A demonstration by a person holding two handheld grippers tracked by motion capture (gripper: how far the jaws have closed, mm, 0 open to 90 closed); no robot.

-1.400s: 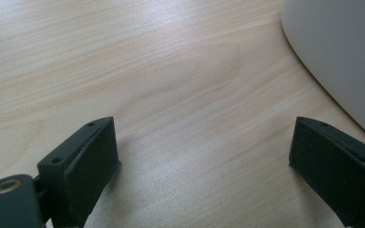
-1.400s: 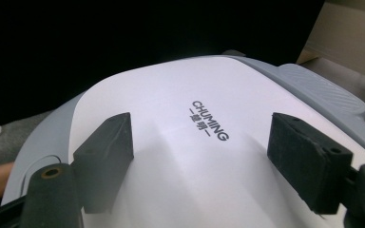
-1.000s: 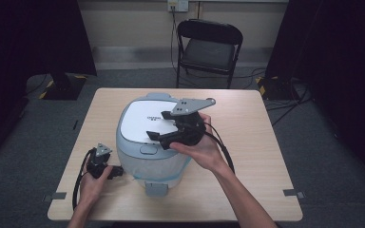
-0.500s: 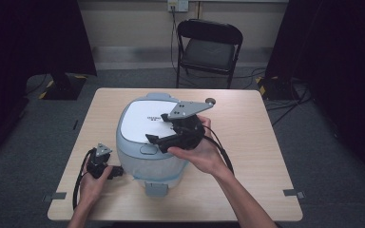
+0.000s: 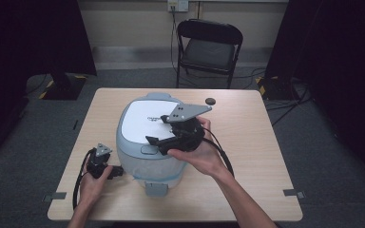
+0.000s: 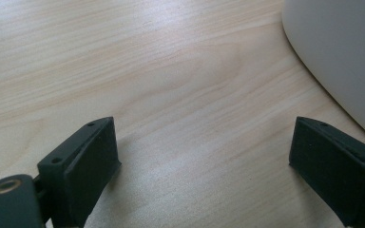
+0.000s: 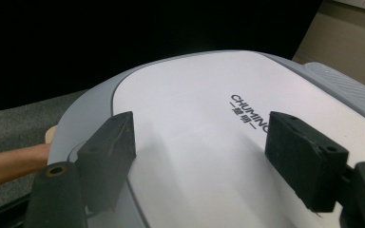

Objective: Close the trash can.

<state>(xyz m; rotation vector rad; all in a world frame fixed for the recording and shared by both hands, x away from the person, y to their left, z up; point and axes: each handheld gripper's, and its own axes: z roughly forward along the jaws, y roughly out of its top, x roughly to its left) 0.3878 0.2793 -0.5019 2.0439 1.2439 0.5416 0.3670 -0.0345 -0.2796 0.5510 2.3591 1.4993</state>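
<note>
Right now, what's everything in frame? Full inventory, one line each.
rice cooker: 1, pale blue-grey body, white lid, centre of table
table: 1, light wood, mid-room
small round object: 1, dark, on table behind the cooker
folding chair: 1, black, beyond the table
tape marks: 2, grey, near table corners
left gripper: 1, black, jaws open, on table left of cooker
right gripper: 1, black, jaws open above cooker lid

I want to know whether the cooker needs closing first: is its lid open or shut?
Shut. The white lid lies flat on the pale blue rice cooker, and the open right gripper hovers over it.
</note>
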